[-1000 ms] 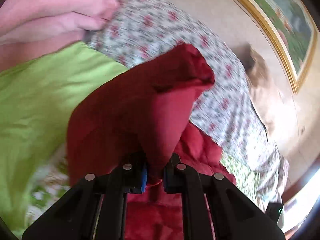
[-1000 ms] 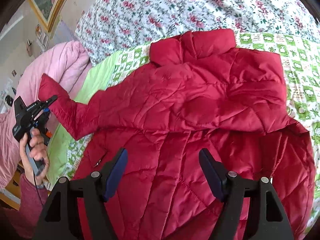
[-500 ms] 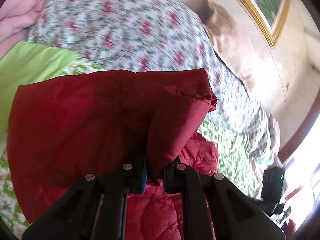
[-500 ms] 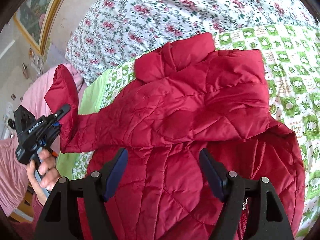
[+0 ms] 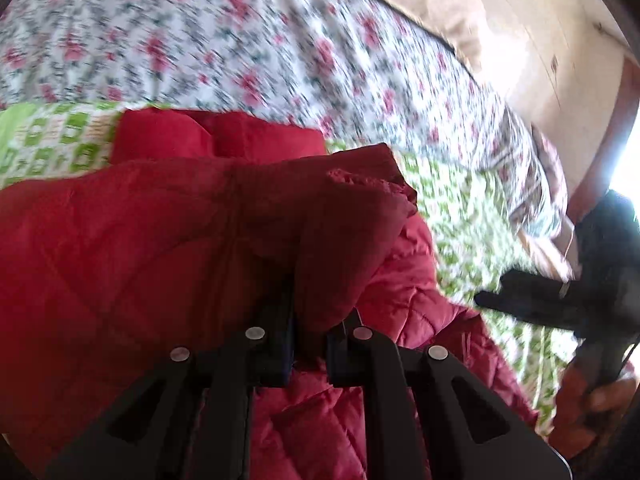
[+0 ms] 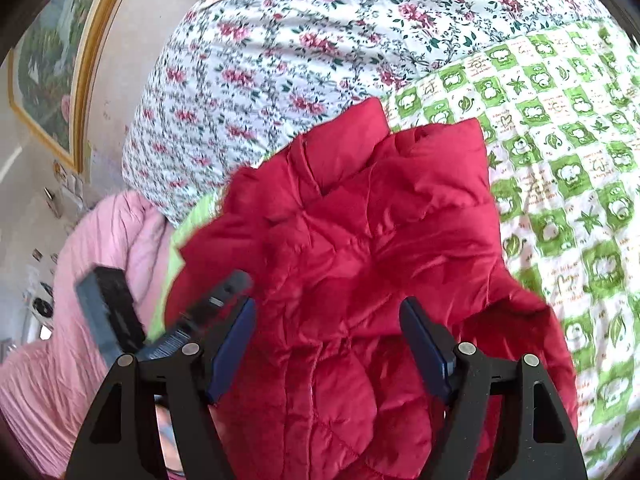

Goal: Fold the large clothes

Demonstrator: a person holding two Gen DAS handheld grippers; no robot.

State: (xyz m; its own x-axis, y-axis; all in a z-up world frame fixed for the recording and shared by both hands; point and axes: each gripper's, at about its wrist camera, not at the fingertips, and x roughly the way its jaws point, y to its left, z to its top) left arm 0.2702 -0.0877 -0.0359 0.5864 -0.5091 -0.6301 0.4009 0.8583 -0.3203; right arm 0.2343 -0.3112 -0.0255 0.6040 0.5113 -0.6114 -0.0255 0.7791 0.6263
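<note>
The red quilted jacket [image 6: 360, 240] lies on the bed, bunched on the green-checked blanket [image 6: 560, 128] with the floral quilt [image 6: 280, 48] behind it. My left tool [image 5: 310, 320] is pinched tight on the sleeve [image 5: 192, 232], carrying it across the jacket's body. My right tool [image 6: 328, 340] hangs over the lower jacket with its pads spread wide, gripping nothing.

The risk as I see it — slick padded fabric can slide out of a narrow pinch, and this puffy sleeve may spring back if I let go before it's pressed flat. My two tools are close here, so they could knock together.

Writing? The blanket squares carry small printed marks, too tiny to read. No brand legible anywhere.
</note>
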